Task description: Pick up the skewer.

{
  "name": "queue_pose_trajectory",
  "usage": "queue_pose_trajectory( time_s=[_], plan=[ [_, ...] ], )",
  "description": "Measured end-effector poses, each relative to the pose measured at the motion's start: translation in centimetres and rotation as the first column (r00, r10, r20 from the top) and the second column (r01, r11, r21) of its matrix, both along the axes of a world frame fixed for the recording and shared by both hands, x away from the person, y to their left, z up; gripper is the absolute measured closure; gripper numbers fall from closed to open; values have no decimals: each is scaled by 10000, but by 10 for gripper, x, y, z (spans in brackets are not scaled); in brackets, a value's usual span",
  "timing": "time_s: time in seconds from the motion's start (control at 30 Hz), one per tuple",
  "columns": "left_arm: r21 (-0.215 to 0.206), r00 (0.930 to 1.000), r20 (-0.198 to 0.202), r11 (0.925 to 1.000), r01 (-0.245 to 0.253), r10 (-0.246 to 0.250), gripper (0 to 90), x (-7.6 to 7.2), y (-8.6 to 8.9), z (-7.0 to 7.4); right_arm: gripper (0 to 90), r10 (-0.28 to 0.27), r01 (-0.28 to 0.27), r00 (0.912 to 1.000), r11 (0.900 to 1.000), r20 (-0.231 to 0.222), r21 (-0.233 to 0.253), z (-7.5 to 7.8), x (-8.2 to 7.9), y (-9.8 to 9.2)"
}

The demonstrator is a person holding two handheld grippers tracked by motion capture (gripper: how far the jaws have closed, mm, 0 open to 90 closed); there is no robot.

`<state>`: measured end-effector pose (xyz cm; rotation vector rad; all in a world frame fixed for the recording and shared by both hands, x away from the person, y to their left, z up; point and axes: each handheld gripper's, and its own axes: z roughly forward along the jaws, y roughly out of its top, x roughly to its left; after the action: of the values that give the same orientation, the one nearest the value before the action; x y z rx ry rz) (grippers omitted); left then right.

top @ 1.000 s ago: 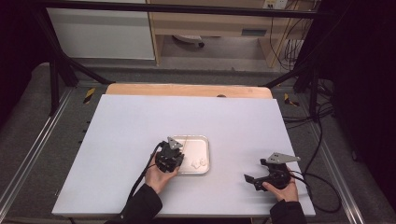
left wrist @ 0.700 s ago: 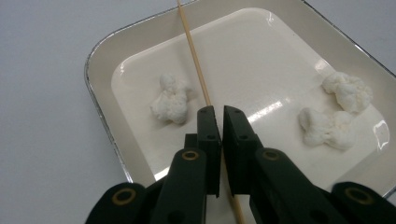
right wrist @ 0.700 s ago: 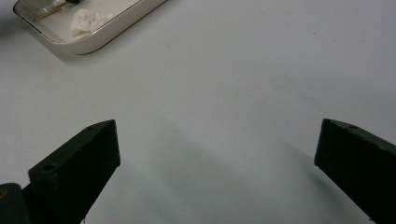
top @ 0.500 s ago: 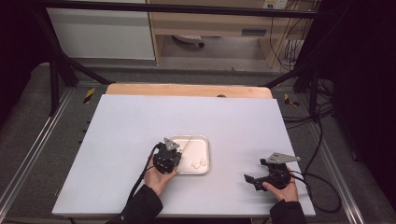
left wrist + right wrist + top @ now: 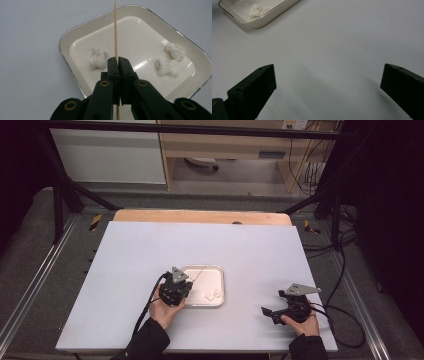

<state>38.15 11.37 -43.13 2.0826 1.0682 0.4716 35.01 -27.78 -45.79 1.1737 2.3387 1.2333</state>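
A shallow white tray with a silver rim lies on the table. It holds white fluffy lumps: one just ahead of my left jaws and two farther right, also seen as white lumps from above. My left gripper is shut on a thin wooden skewer that points out over the tray. In the high view the left gripper is at the tray's near-left corner. My right gripper stands wide open over bare table, right gripper well to the tray's right.
The white tabletop has a wooden strip along its far edge. Black cables trail off the right side. Metal frame rails run beside the table. The tray's corner shows at the upper left of the right gripper view.
The left gripper with the skewer has drifted slightly toward the near-left of the tray. The right gripper has stayed in place.
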Motion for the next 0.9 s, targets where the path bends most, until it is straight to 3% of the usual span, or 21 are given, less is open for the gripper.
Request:
queue_pose_trajectory(
  time_s=[0.2, 0.5, 0.63, 0.77, 0.9],
  plan=[
    [86, 9982, 176, 9984, 564, -566, 889, -5, 11, 8, 7, -15, 15, 10000, 10000, -35, -11, 0, 0, 0],
    [-195, 9909, 445, 9916, 1278, -1268, 889, -13, 30, 16, 7, -23, 23, 10000, 10000, -45, -64, 0, 0, 0],
    [-312, 9845, 407, 9846, 1721, -1708, 889, -15, 38, 19, 7, 0, 0, 10000, 9999, 12, -102, 0, 0, 1],
    [-173, 9760, 289, 9761, 2165, -2159, 889, -16, 41, 21, 6, 26, -22, 9998, 9999, 188, -169, 3, 0, 4],
    [-168, 9679, 120, 9678, 2514, -2512, 889, -15, 41, 22, 6, 43, -18, 9990, 9985, 449, -540, 8, 1, 10]
  ],
)
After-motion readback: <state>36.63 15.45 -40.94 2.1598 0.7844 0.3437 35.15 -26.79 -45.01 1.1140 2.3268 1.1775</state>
